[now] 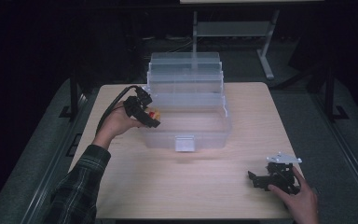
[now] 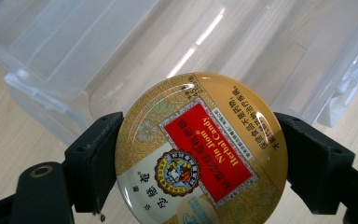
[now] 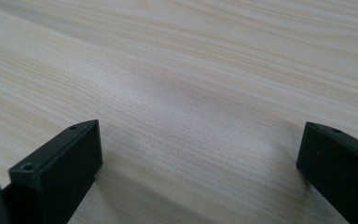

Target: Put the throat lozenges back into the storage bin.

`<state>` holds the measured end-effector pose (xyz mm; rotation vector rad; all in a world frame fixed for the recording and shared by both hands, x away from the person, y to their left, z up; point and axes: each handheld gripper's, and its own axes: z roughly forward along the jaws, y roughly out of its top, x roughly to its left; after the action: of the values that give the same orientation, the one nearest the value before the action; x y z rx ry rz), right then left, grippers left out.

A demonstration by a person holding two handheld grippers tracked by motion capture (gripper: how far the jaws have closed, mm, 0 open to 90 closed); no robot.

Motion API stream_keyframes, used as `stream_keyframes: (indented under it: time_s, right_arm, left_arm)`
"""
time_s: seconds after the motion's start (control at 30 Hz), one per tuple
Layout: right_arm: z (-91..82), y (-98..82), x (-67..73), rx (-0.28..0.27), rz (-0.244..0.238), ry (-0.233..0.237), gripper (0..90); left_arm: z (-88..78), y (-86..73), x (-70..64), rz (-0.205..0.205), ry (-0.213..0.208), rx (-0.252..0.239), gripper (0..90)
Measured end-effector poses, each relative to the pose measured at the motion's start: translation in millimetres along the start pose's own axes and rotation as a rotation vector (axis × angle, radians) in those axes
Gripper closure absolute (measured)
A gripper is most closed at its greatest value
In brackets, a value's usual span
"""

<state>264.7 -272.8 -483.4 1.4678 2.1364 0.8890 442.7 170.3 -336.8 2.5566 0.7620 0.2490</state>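
Round candy tin, gold lid with a red label panel, printed "Herbal Candy". Pinched edge to edge between the two black jaws of the left gripper, lid facing the camera. In the high view the left gripper sits at the near-left corner of a clear plastic storage box, tin held at about rim height, just beside the box wall.

Progress, as a judgement: pickup is done and the carry is nearly so. Left to do: move the tin over the rim, lower it into the open compartment just ahead of the jaws, release.

Right gripper rests low on the worktop, well apart from the box. Its jaws are spread with nothing between them, bare wood beyond.

Worktop is pale wood grain, lit from above. Room around it dark; a grey metal stand behind the box.
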Motion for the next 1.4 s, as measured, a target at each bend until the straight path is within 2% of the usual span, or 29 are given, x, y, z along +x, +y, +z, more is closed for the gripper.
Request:
stream_keyframes:
  time_s: [0.43, 1.1, 1.4]
  right_arm:
    - [0.0, 0.0, 0.0, 0.0, 0.0, 0.0, 0.0]
    - [0.0, 0.0, 0.0, 0.0, 0.0, 0.0, 0.0]
    - [-0.1, -0.2, 0.0, -0.001, 0.0, 0.0, 0.0]
  left_arm:
    - [9.0, -2.0, -0.4, -0.016, -0.004, -0.002, 19.2]
    - [10.5, -4.0, 3.4, -0.026, -0.004, -0.003, 17.8]
    - [2.2, -6.8, 3.9, -0.034, -0.002, -0.032, 17.1]
